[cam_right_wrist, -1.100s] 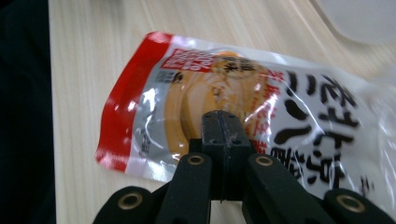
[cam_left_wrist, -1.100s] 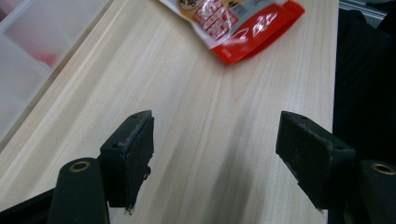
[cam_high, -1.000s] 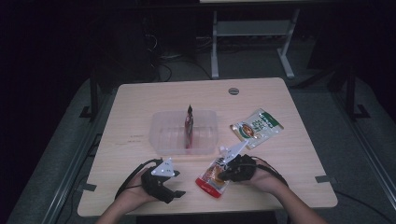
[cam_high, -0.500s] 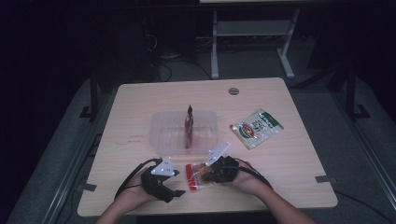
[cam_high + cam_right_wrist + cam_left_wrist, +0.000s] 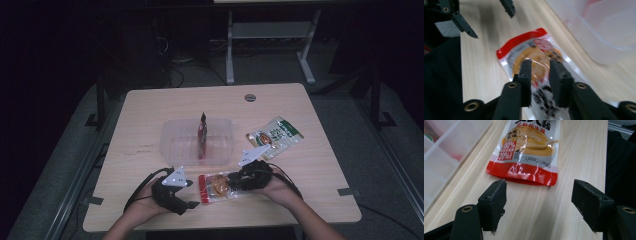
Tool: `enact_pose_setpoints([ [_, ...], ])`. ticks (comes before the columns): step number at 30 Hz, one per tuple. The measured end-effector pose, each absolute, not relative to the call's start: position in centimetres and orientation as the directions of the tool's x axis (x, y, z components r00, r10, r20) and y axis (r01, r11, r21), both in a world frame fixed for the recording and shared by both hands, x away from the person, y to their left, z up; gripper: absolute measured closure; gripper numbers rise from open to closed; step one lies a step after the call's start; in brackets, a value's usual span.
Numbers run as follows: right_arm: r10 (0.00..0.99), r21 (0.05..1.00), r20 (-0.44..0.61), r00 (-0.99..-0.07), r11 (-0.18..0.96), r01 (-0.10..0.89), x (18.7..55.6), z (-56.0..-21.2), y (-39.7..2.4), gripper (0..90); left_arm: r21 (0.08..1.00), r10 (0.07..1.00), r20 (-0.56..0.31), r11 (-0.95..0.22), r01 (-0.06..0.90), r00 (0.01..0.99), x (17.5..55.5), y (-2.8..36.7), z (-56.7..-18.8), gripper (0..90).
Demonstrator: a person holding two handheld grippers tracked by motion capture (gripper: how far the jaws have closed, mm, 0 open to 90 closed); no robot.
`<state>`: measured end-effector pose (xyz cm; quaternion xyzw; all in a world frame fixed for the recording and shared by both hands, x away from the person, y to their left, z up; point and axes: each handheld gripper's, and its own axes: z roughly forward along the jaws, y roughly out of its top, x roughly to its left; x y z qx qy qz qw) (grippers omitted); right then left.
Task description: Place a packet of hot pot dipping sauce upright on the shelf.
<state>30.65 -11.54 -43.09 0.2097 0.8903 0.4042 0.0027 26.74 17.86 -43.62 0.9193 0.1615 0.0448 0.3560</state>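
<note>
Flat, sauce pouch [image 5: 216, 185] red end leftward

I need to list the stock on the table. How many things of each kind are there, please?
Snack packets: 3 (red-edged packet, green packet, upright red packet in the tub)
Clear plastic tub: 1
Total: 4

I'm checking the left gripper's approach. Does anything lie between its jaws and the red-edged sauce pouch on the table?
Nothing visible does. The left gripper stands open, with bare table between it and the sauce pouch's red edge. The clear plastic bin sits off to one side.
</note>
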Motion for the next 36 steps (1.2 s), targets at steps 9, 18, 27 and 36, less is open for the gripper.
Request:
enact_pose_setpoints([
  [9, 0.493, 0.725, 0.182, -0.851, 0.518, 0.455, 30.0, -42.5, -16.2, 47.0, 0.702, 0.34, -0.032, -0.662, 0.264, 0.94, 27.5, 17.1, -43.1, 35.8],
  [18, 0.534, 0.695, 0.234, -0.812, 0.492, 0.524, 30.1, -43.8, -18.2, 41.0, 0.677, 0.366, -0.033, -0.676, 0.29, 0.93, 29.3, 15.1, -43.7, 89.7],
  [27, 0.518, 0.652, 0.289, -0.805, 0.509, 0.562, 31.2, -45.4, -17.5, 38.2, 0.635, 0.352, -0.014, -0.72, 0.28, 0.936, 29.7, 14.1, -44.9, 89.8],
  [36, 0.502, 0.625, 0.296, -0.812, 0.542, 0.563, 31.6, -46.2, -16.6, 38.1, 0.624, 0.357, -0.03, -0.723, 0.296, 0.934, 29.8, 14.2, -45.6, 89.9],
])
